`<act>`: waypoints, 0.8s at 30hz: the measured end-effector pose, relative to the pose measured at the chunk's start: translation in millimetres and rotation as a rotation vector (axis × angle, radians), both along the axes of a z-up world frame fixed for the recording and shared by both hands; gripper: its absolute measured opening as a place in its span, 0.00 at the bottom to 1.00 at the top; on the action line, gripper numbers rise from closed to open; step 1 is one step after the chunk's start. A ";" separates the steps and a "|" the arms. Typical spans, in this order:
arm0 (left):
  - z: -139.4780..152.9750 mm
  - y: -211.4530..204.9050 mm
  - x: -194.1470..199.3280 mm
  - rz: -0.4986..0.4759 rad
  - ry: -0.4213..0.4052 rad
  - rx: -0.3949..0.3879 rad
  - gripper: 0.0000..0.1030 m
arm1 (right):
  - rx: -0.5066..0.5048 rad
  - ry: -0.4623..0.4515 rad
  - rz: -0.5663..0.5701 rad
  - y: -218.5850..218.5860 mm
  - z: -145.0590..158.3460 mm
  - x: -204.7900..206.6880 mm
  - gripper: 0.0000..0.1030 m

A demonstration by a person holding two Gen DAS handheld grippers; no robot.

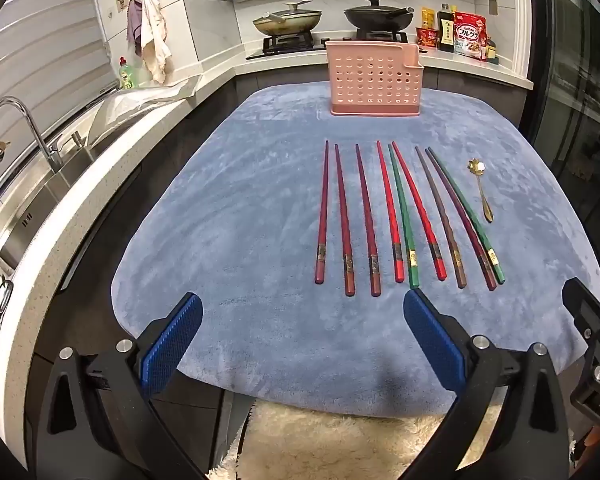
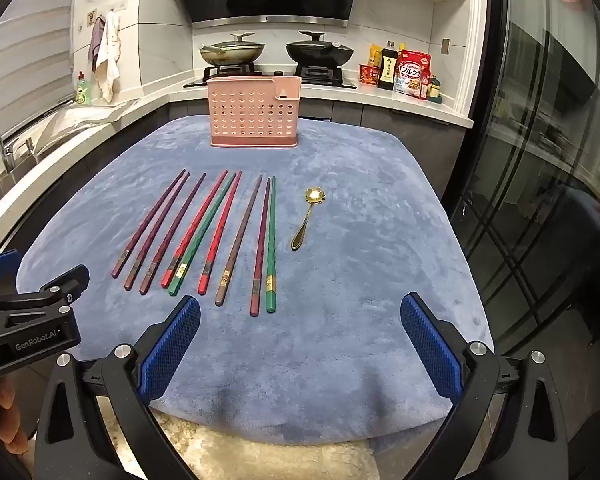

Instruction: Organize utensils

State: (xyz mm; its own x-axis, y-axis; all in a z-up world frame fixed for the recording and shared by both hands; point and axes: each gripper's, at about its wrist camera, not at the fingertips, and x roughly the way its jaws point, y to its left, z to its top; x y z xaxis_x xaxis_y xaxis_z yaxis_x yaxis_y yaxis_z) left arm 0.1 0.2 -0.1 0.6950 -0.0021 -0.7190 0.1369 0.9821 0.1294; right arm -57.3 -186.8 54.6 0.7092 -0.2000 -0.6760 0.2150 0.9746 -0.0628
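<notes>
Nothing picked up yet: both tongs, left (image 1: pixel 302 336) and right (image 2: pixel 300 338), spread wide and empty. Next, pinch 1 chopstick (image 1: pixel 322 216) for the pink holder (image 1: pixel 374 78).

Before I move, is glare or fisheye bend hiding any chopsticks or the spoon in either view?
Left wrist view: chopsticks and gold spoon sharp, evenly lit; edges bowed. Right wrist view: glare only on the glass door; soft shadow on the blue mat near the fingers.
</notes>
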 end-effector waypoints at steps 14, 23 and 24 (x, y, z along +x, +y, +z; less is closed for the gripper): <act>-0.3 -0.6 -0.1 -0.001 -0.003 0.002 0.93 | 0.003 0.004 0.000 0.3 0.2 0.5 0.93; 1.0 -2.5 -2.5 -0.001 0.001 0.001 0.93 | 0.004 0.005 0.000 1.2 0.8 0.0 0.93; 4.1 -0.8 -0.7 -0.001 0.001 0.001 0.93 | 0.004 0.005 0.000 1.2 1.0 -0.1 0.93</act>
